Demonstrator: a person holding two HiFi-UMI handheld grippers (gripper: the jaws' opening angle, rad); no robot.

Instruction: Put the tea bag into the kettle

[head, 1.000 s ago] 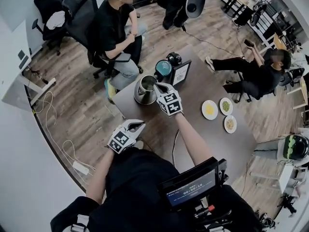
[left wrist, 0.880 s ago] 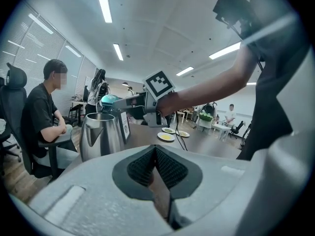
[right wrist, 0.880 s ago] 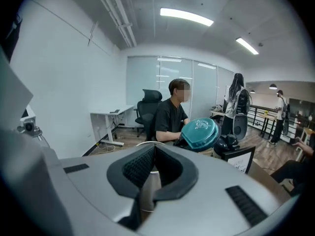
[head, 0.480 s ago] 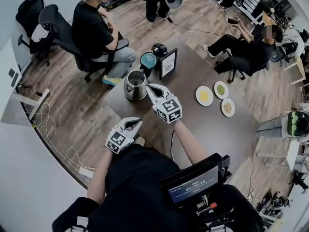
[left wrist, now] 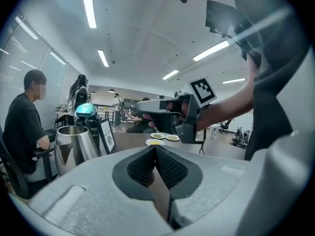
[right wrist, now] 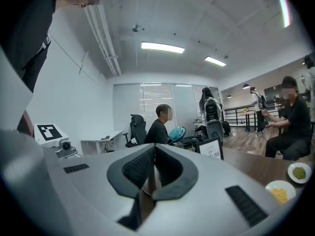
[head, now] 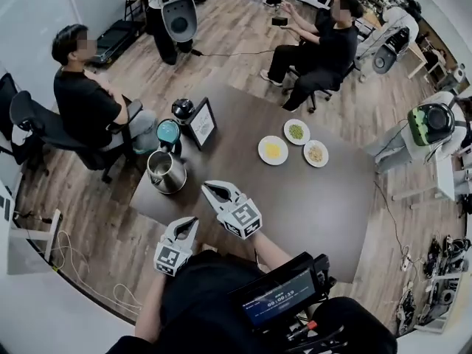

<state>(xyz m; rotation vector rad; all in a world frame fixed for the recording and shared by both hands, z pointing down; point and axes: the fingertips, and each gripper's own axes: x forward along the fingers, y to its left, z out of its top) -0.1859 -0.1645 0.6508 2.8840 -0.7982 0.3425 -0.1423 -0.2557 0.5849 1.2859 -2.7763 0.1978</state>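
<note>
Kettle (head: 166, 172), open-topped, ahead-left of jaws of right gripper (head: 212, 191); these and jaws of left gripper (head: 189, 223) pressed together, empty. Tea bag unseen; likely light, limp, tearable; pinch gently at top edge.

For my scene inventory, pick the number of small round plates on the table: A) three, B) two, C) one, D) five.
A: the head view shows, on the table, the yellow plate, the green plate and the pale plate, and no others.
</note>
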